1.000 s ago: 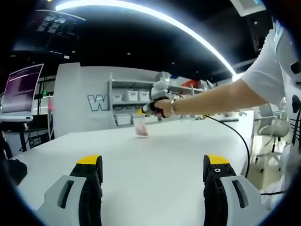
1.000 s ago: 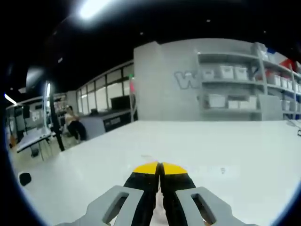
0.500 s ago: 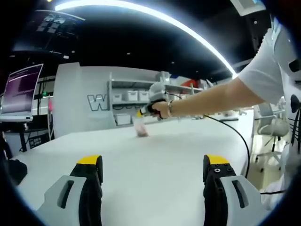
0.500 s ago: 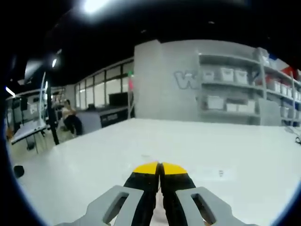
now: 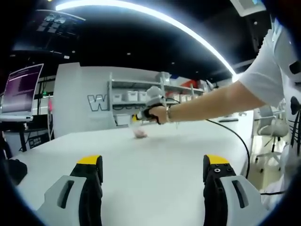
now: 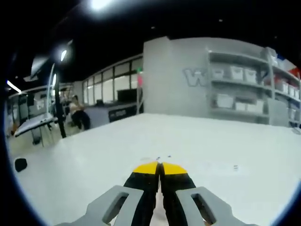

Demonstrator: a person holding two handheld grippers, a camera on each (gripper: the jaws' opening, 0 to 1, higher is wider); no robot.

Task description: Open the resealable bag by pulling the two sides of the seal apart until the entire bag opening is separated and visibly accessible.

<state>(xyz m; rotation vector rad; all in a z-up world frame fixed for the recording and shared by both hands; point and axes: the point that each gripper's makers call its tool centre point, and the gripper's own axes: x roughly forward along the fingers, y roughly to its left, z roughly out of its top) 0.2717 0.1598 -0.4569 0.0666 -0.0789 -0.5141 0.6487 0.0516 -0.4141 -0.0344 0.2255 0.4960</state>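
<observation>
A small clear resealable bag [image 5: 140,133] with pink contents rests on the far part of the white table [image 5: 155,155]. A person's hand reaches in from the right with my right gripper [image 5: 139,114] just above the bag. In the right gripper view that gripper [image 6: 161,165] has its yellow-tipped jaws pressed together, with a pale strip of the bag [image 6: 161,209] pinched low between them. My left gripper [image 5: 153,161] stands open near the table's front, far from the bag, with nothing between its fingers.
A black cable [image 5: 237,136] trails over the table's right side toward a chair [image 5: 273,126]. A monitor [image 5: 21,89] stands at the left, a dark object [image 5: 13,169] by the left edge. Shelves with white bins [image 6: 237,89] line the back wall. A person [image 6: 77,113] sits far off.
The hand with my right gripper has moved left and lower, and the bag has come down from hanging above the table to its surface. The left gripper has stayed still.
</observation>
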